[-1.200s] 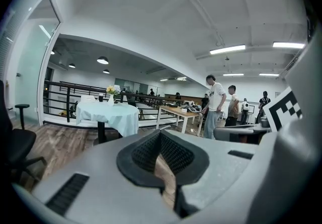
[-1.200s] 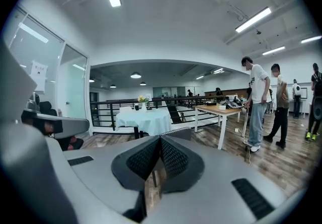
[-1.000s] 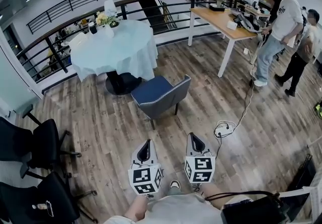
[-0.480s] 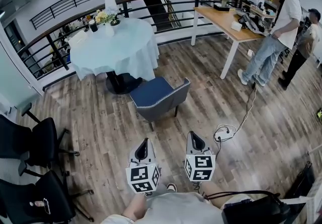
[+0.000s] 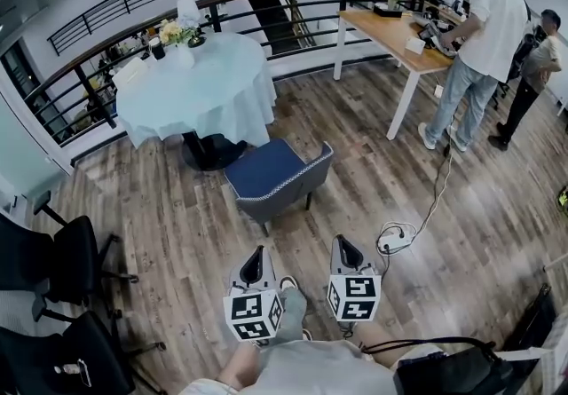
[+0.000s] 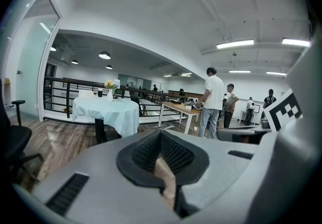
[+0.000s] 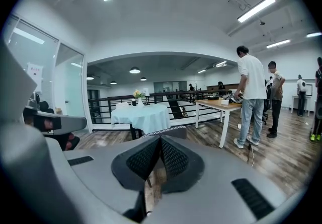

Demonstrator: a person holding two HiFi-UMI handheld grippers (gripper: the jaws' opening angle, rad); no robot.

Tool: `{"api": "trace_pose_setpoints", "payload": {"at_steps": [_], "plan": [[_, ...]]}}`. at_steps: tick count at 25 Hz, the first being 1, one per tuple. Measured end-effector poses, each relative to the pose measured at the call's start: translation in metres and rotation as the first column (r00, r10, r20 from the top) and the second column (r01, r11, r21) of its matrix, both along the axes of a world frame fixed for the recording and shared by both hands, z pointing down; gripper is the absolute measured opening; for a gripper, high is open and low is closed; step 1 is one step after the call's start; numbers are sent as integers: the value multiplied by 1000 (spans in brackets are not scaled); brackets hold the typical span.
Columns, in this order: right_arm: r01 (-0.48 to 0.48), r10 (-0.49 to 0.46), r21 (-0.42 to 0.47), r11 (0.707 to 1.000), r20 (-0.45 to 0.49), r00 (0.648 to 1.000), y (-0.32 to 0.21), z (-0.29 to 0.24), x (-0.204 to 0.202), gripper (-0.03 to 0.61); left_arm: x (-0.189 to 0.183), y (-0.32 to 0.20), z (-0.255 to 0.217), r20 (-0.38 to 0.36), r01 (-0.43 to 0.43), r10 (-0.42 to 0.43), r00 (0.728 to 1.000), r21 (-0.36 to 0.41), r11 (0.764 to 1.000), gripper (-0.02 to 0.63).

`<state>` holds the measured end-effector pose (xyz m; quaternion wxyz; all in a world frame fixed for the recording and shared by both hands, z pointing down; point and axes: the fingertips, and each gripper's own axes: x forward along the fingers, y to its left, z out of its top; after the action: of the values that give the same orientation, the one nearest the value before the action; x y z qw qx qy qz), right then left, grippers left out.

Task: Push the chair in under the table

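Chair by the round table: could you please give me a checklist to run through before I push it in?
1. The chair has its seat toward the table and its backrest toward us: ok.
2. Left hand-held gripper and right hand-held gripper shut and empty: ok.
3. Grippers touching the backrest: not ok, bare floor lies between.
4. Room under the table: cannot tell.
5. Power strip off the path, to the right: ok.

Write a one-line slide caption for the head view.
Left gripper and right gripper, both shut, point at the blue chair, not yet under the round table.
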<state>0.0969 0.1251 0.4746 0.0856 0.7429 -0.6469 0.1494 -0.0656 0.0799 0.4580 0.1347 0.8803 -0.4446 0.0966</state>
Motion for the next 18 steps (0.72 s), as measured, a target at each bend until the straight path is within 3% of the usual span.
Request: {"api": "trace_pose_setpoints", "payload": {"at_steps": [18], "plan": [[1,-1,-15,1000,-12,1000,-117,-3,39,17,41,-121,-3,-15,-18,18,1000,2,1000,-3]]}}
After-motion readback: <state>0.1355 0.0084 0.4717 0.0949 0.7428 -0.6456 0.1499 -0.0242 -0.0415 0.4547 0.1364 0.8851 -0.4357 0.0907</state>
